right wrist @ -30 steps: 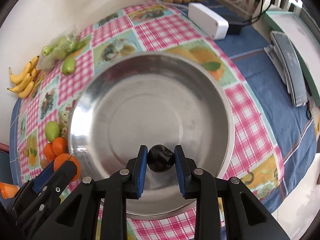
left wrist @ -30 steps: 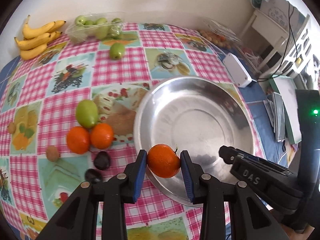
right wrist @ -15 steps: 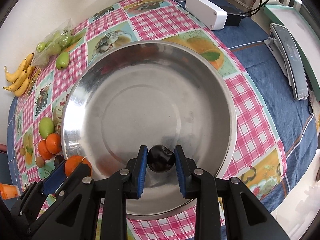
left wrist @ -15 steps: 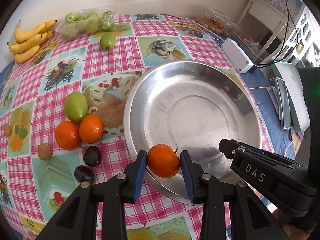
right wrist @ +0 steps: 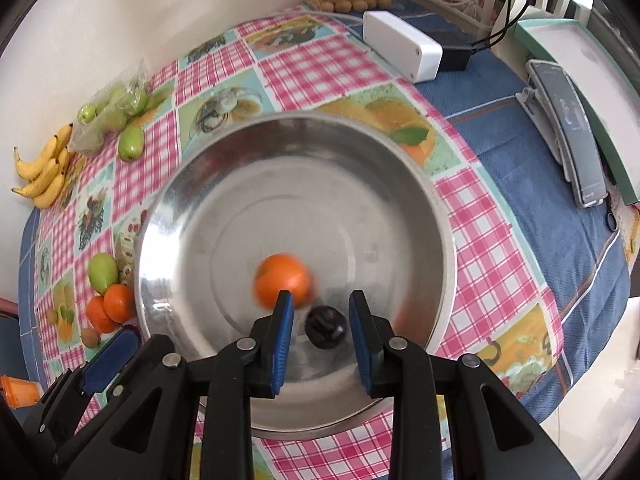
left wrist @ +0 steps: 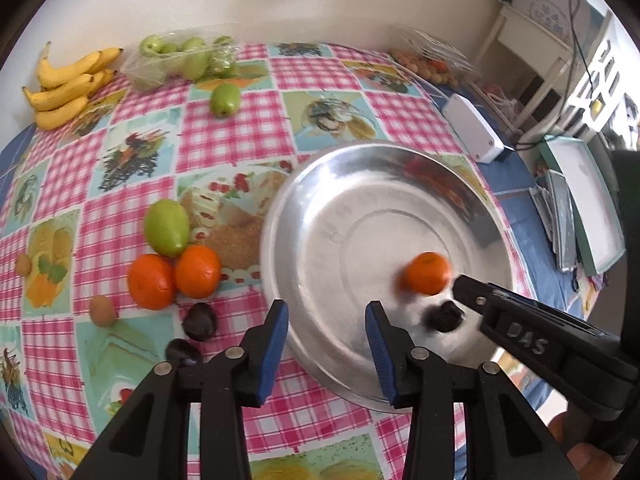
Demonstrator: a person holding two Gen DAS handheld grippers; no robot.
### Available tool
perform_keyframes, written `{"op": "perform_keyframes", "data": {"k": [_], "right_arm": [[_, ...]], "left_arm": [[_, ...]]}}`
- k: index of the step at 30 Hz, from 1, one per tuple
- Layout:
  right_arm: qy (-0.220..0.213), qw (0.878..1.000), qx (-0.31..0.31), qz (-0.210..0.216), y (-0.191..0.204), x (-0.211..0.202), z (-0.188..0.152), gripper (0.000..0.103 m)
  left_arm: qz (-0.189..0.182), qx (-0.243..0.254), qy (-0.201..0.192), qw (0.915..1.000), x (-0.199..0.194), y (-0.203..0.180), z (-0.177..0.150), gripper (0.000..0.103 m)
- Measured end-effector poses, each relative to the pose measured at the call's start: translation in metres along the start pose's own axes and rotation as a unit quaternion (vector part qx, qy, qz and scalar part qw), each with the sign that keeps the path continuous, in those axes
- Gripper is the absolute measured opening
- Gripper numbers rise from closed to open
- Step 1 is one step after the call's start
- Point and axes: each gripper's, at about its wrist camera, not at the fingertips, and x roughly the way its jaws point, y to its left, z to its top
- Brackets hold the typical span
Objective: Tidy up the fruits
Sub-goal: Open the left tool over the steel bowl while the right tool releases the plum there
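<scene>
Both drops happen right here. The big round shiny steel bowl (left wrist: 267, 240) on the pink checked tablecloth (left wrist: 224, 136) was bare half a second ago; now it has two fruits in it.

The left gripper (left wrist: 326, 320) was pinching the orange mandarin a moment ago. Its blue jaws have just been opening and stand spread with nothing between them, at the bowl's near-left rim. The right gripper (right wrist: 321, 300) hangs over the near part of the bowl. Its jaws are only a little apart, but they clearly aren't pressing on anything, since the plum has dropped out from between them.

The orange mandarin (left wrist: 426, 273) is inside the bowl, right of centre. It's blurred, so I'd guess it's rolling. The small dark plum-like fruit (right wrist: 325, 327) lies on the bowl floor just near of it, under the right jaws, with daylight on both sides.

So that's two fruits sorted. Left on the cloth, left of the bowl, are a green mango-shaped fruit (left wrist: 166, 227), two more mandarins (left wrist: 151, 282), two dark plums (left wrist: 199, 321) and a little brown kiwi-looking thing (left wrist: 103, 311). Both grippers look free for the next grab.
</scene>
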Motion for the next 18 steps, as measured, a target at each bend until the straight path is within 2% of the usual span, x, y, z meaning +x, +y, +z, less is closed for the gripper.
{"op": "perform_keyframes", "data": {"k": [7,11,16,18], "right_arm": [[-0.014,1.000,0.005,0.003,-0.002,-0.007,0.001,0.030],[-0.007,1.000,0.004,0.000,-0.001,-0.003,0.000,0.042],[0.005,1.000,-0.005,-0.008,0.004,0.003,0.001,0.045],[0.010,1.000,-0.009,-0.012,0.006,0.005,0.001,0.052]], "left_arm": [[0.041,-0.041,0.002,0.9983,-0.004,0.026,0.002,0.055],[0.065,-0.070,0.008,0.9954,-0.004,0.043,0.000,0.059],[0.080,-0.102,0.016,0.9914,-0.003,0.061,-0.003,0.071],[0.086,-0.113,0.020,0.9897,-0.001,0.068,-0.004,0.073]]}}
